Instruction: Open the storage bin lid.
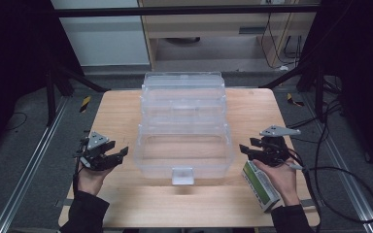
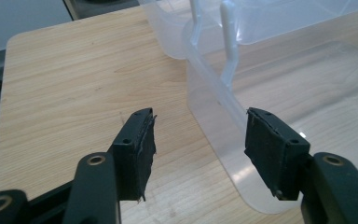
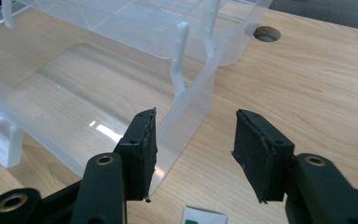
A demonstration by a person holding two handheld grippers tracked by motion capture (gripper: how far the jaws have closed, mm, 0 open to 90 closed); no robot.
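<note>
- Two grippers flanked one clear plastic box (image 1: 183, 145): the left gripper (image 1: 108, 156) at its left end, the right gripper (image 1: 252, 151) at its right end.
- Both pairs of jaws stood apart, clamping nothing.
- One box, tiers fanned open, sat mid-table (image 1: 121, 111), its one front latch (image 1: 182, 175) on the near side.
- One green-and-white carton (image 1: 260, 187) lay near right, under the right hand (image 1: 282, 178).
</note>
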